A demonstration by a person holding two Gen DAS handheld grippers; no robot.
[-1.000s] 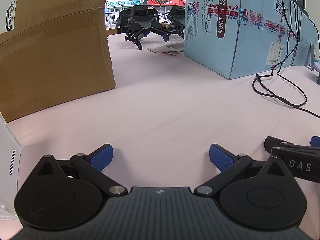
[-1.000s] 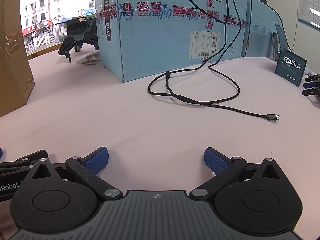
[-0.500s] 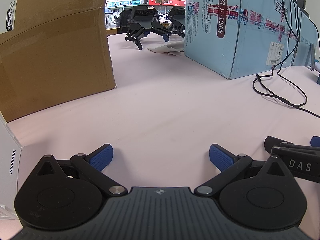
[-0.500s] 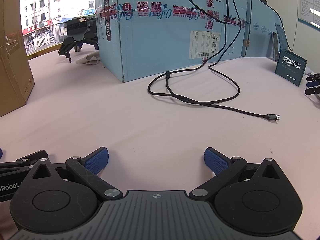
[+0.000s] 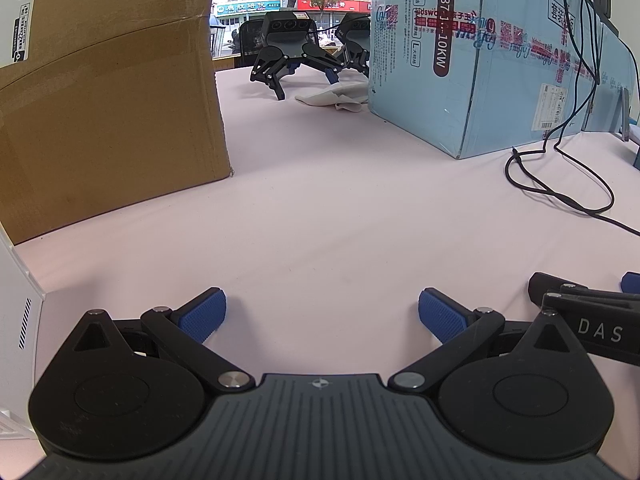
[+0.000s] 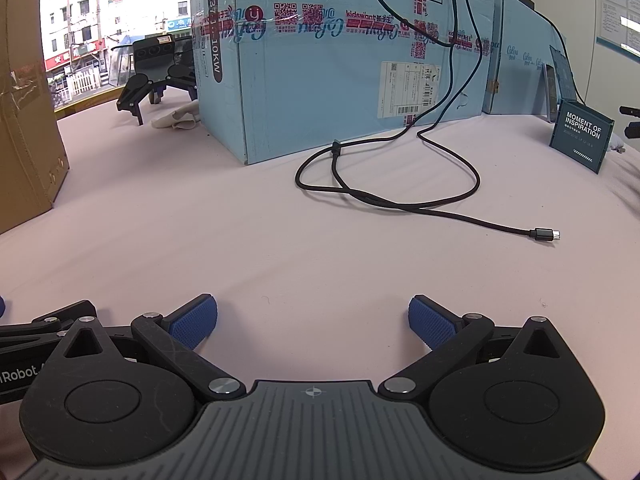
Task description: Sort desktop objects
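While both my left tongs [image 5: 322,314] and right tongs [image 6: 313,318] sit spread and empty, I should approach the black cable [image 6: 404,200] at one o'clock low.

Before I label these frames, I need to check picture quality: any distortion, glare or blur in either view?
Left wrist view: strong fisheye bend, the brown box edge curves; the window behind is bright but readable. Right wrist view: same bend with dark corners, the window washes out, yet the black cable and blue box print stay sharp. Lighting is soft, shadows faint.
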